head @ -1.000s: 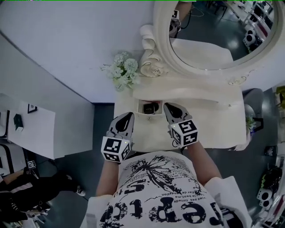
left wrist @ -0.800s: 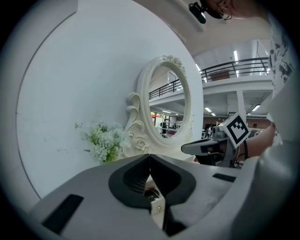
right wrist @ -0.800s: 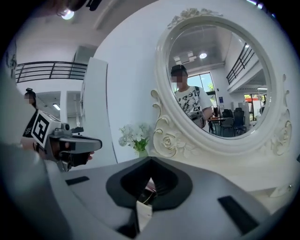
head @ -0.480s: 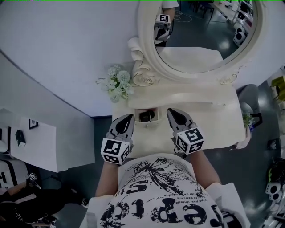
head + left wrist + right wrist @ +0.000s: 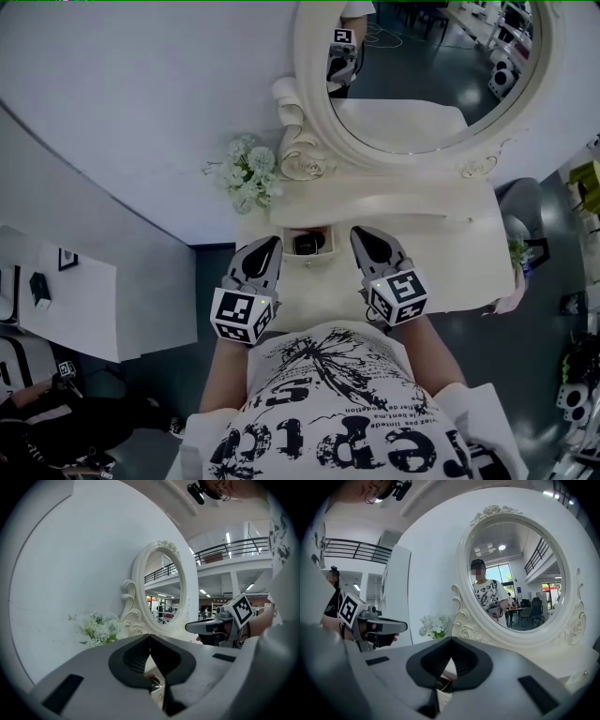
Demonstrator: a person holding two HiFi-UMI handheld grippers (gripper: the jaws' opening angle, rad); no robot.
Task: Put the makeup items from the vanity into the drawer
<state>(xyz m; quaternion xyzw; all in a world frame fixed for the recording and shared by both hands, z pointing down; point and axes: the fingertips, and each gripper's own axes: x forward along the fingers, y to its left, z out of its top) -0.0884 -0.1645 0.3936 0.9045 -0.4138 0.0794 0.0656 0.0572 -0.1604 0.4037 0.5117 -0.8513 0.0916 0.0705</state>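
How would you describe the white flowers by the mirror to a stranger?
Find the big oval mirror on the cream vanity. Just left of its scrolled frame, against the white wall, sits a small bunch of white flowers: the only leafy, green-tinged thing among cream carvings.

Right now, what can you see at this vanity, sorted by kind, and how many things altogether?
Hand-held grippers: 2 (left gripper, right gripper)
Oval mirror: 1
Flower bunch: 1
Open drawer: 1
Total: 5
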